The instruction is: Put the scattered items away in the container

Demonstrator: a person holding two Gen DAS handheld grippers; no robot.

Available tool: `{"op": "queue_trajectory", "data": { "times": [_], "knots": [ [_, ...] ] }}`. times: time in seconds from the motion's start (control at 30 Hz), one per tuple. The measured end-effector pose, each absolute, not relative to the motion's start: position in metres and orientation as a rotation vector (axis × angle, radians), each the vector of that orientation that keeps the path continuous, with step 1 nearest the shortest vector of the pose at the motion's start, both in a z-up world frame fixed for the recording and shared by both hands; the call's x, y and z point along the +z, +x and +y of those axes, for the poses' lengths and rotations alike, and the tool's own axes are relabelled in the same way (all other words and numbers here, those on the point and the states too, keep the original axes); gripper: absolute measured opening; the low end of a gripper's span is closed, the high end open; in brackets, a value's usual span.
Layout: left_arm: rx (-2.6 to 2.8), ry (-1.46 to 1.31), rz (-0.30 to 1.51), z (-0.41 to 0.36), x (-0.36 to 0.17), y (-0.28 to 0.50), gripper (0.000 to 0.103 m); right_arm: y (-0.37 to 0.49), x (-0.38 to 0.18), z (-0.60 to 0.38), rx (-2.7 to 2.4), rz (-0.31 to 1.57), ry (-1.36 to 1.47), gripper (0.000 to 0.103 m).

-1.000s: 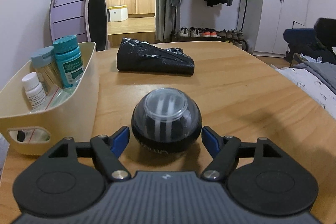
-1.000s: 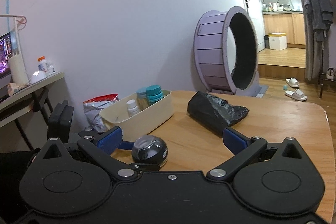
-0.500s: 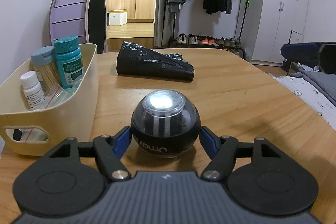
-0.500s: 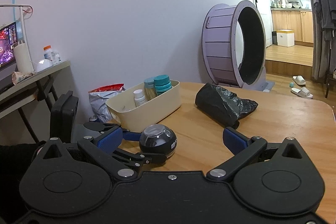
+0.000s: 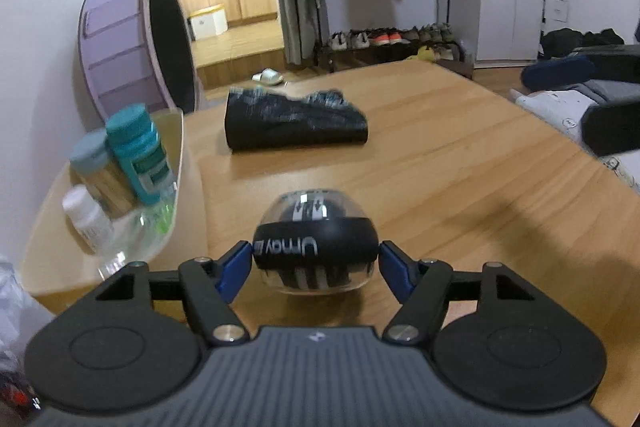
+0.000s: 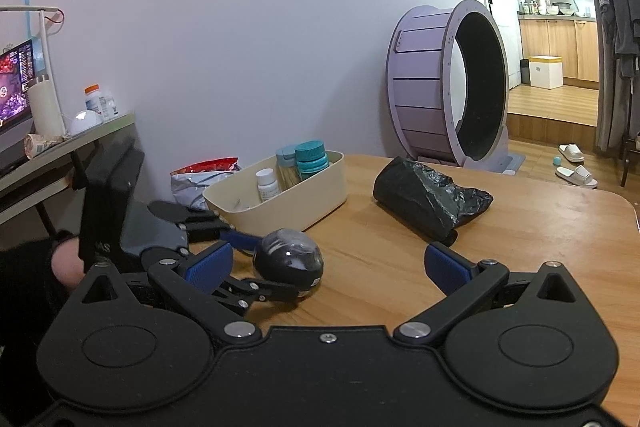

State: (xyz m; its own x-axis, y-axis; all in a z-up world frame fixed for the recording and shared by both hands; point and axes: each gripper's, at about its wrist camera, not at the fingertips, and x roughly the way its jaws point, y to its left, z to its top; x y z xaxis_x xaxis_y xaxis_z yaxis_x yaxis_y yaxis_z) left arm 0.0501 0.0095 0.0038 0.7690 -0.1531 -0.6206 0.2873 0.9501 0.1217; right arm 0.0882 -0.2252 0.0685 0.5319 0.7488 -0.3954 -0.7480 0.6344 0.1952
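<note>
A black gyro ball (image 5: 316, 247) with a clear dome sits between the blue pads of my left gripper (image 5: 316, 263), tipped on its side and just off the wooden table (image 5: 460, 187). The jaws are closing and both pads press on its black band. From the right wrist view the same ball (image 6: 288, 259) hangs in the left gripper (image 6: 272, 265), close to the near end of the cream bin (image 6: 304, 195). That bin (image 5: 180, 155) holds a teal-capped bottle (image 5: 138, 147), a small white bottle (image 5: 86, 215) and other pieces. My right gripper (image 6: 328, 267) stands open over the table, holding nothing.
A crumpled black plastic bag (image 5: 292, 125) lies mid-table, beyond the ball and right of the bin. A purple wheel (image 6: 444, 91) stands on the floor behind the table. A snack bag (image 6: 204, 175) and a side desk (image 6: 60, 143) are left of the bin.
The left pads have come in from beside the ball onto its band. The ball has tipped over and risen off the table. The right gripper has stayed put.
</note>
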Motion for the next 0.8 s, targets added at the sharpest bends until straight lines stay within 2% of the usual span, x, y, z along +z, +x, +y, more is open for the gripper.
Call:
{"op": "queue_trajectory", "data": {
  "times": [0.1, 0.27, 0.5, 0.67, 0.8],
  "knots": [
    [-0.248, 0.240, 0.609, 0.006, 0.017, 0.051, 0.051, 0.088, 0.069, -0.225, 0.895, 0.470, 0.002, 0.103],
    [-0.257, 0.251, 0.614, 0.002, 0.018, 0.062, 0.050, 0.087, 0.071, -0.226, 0.898, 0.465, 0.008, 0.103],
    [-0.211, 0.236, 0.586, 0.000, 0.006, 0.074, 0.063, 0.087, 0.072, -0.227, 0.895, 0.463, 0.010, 0.103],
    [-0.185, 0.143, 0.567, 0.010, 0.002, 0.085, 0.063, 0.088, 0.071, -0.225, 0.895, 0.464, 0.007, 0.103],
    [-0.184, 0.200, 0.557, 0.006, -0.001, 0.080, 0.067, 0.090, 0.071, -0.226, 0.894, 0.464, 0.007, 0.103]
  ]
}}
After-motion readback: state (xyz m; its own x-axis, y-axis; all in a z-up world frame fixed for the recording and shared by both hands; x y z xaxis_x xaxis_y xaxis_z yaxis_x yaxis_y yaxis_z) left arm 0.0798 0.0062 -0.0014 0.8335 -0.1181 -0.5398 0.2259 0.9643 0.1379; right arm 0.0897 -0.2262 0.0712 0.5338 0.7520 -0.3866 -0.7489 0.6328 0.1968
